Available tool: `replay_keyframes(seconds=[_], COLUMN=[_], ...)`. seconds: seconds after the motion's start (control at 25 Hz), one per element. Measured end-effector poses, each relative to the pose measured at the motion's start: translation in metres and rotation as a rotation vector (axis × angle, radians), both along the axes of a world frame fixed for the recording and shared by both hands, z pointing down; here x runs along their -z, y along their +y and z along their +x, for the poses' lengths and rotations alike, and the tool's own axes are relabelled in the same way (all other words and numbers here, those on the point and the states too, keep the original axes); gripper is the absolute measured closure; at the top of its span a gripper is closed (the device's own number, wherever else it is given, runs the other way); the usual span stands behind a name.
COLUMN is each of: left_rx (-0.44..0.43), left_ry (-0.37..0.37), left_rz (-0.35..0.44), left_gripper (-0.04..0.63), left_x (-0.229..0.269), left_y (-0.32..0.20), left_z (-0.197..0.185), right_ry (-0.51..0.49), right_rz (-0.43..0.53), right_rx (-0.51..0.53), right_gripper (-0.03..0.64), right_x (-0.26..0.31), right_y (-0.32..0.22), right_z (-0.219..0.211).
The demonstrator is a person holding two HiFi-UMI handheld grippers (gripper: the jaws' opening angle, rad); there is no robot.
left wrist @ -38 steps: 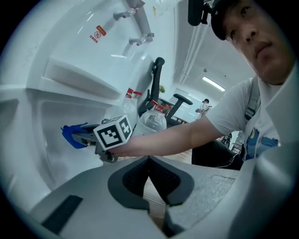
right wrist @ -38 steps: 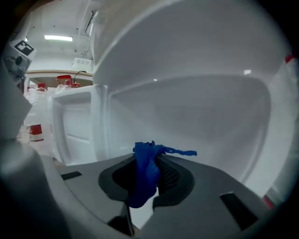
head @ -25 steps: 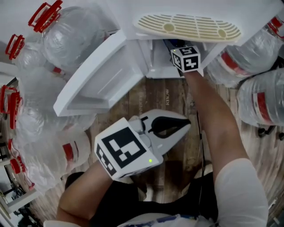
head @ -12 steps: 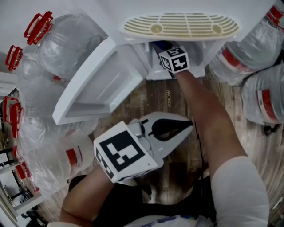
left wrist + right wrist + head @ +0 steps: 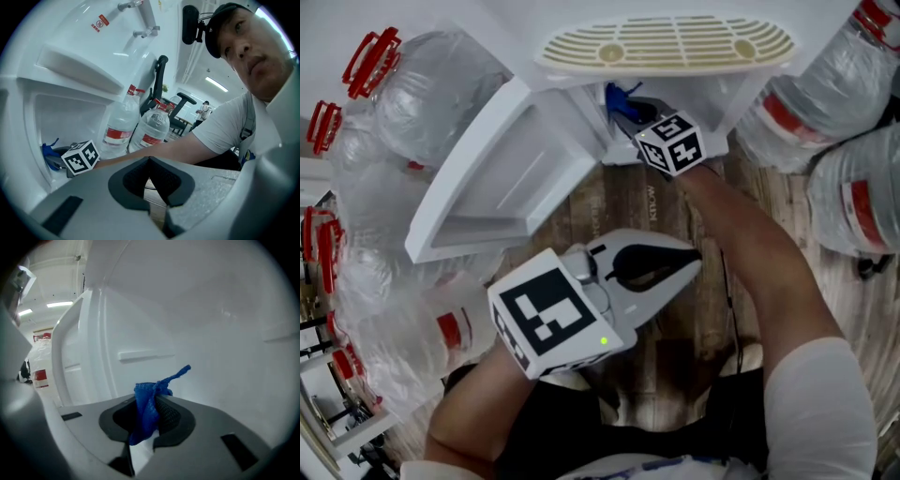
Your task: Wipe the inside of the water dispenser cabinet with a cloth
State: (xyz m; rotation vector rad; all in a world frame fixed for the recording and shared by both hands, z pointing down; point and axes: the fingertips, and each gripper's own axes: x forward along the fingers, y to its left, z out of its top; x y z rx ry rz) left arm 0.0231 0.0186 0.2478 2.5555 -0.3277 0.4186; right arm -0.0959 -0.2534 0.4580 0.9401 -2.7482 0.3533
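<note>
- There are two hand-held grippers, one in each hand of the person.
- The right hand-held gripper [image 5: 152,401] is inside the open cabinet [image 5: 211,333] of the white water dispenser. Its two jaws are clamped on one blue cloth [image 5: 145,413].
- The cloth sits between the dark pads. One thin corner of it sticks up and to the right, and a lower fold hangs down in the gap. It is near the white inner wall, but I cannot tell if it touches the wall.
- From the head view only a small blue piece of the cloth shows, just under the front edge of the dispenser.
- The left hand-held gripper [image 5: 692,262] is outside the cabinet, above the wooden floor [image 5: 656,206] and in front of the person's body. Its jaws are together at the tips and nothing is between them.
- The cabinet has one door [image 5: 502,178]. It stands wide open to the left side.
- Above the cabinet there is one beige grille [image 5: 666,42] with many slots and two round spots.
- On the right of the dispenser two big water bottles [image 5: 797,103] with red labels lie close together.
- On the left there is a group of clear bottles [image 5: 431,84] with red handles. They overlap, so I cannot count them exactly.
- The person's right forearm [image 5: 750,244] reaches from the lower right up to the cabinet.
</note>
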Motion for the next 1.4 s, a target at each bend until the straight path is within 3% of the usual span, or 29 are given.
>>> replay_keyframes(seconds=[0.28,0.56,0.72,1.4], left_rx=[0.009,0.005,-0.001,-0.025], left_ry=[-0.012,-0.030,-0.024,-0.024], left_rz=[0.002,0.000,0.005,0.005], left_gripper=[0.598,0.599,0.598,0.598], left_x=[-0.002,-0.004,-0.002,-0.002], left_y=[-0.003,-0.002,-0.001,0.008], left_z=[-0.002,0.000,0.004,0.007], right_ry=[-0.042,-0.099,-0.095,-0.097], right_rz=[-0.026,0.027,0.048,0.049], right_rx=[0.109,-0.068,-0.094,0.126], right_gripper=[0.546,0.546,0.546,0.546], right_x=[0.006,0.039,0.051,0.058], right_y=[0.030,-0.029,-0.047,0.021], right_z=[0.005,0.032,0.026,0.002])
